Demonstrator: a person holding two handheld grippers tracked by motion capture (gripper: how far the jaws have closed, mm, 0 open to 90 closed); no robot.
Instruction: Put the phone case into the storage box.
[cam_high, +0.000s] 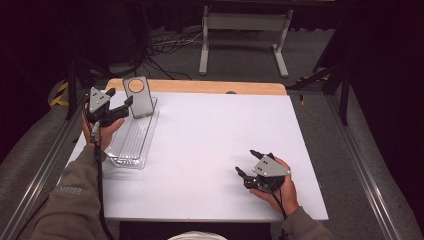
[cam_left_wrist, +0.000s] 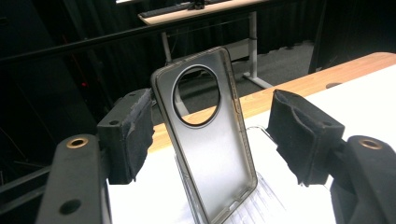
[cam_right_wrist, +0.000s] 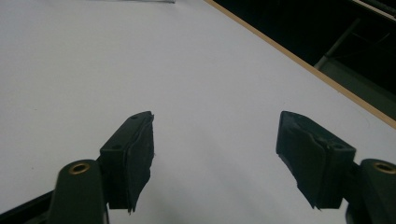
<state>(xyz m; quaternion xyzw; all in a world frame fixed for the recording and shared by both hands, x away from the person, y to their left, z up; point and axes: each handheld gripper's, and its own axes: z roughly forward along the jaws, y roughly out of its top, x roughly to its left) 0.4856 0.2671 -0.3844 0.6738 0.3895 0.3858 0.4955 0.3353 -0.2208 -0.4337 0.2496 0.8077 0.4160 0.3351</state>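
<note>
Left gripper view: smoky clear phone case (cam_left_wrist: 210, 154) w/ round cutout, upright; left gripper (cam_left_wrist: 215, 135) open, pads clear.

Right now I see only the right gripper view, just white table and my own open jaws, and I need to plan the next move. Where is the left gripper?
Observer: The left gripper is at the far left of the table, beside a phone case.
Operator: Is the case lying flat?
Observer: No, it stands upright at the far end of a clear tray.
Operator: Is it gripped?
Observer: No. The jaws stand open on either side of it, and one pad is clearly apart from its edge.
</note>
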